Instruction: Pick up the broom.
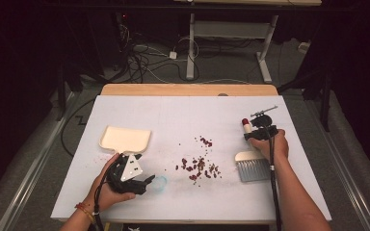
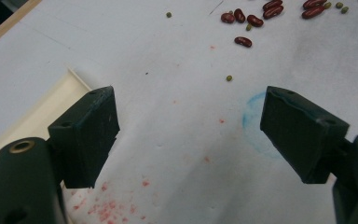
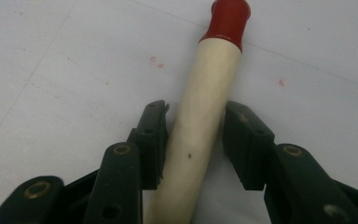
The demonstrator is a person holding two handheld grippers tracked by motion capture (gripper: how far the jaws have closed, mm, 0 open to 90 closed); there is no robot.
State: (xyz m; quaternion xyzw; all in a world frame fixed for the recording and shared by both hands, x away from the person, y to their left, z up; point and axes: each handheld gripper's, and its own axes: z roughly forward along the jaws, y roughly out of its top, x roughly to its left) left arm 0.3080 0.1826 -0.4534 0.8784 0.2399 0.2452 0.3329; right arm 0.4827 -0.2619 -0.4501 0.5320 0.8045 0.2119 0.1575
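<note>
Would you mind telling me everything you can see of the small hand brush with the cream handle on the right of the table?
The hand brush with a cream, wood-like handle has a glossy red tip and a pale head with grey bristles. It lies flat on the white table cover, bristles toward the person, handle pointing away. The right gripper has one jaw on each side of the handle, seemingly clamping it. It lies right of the spilled red beans, apart from them.

Red beans (image 1: 198,165) lie scattered between cream dustpan (image 1: 125,139) and grey-bristled brush (image 1: 251,166).
</note>
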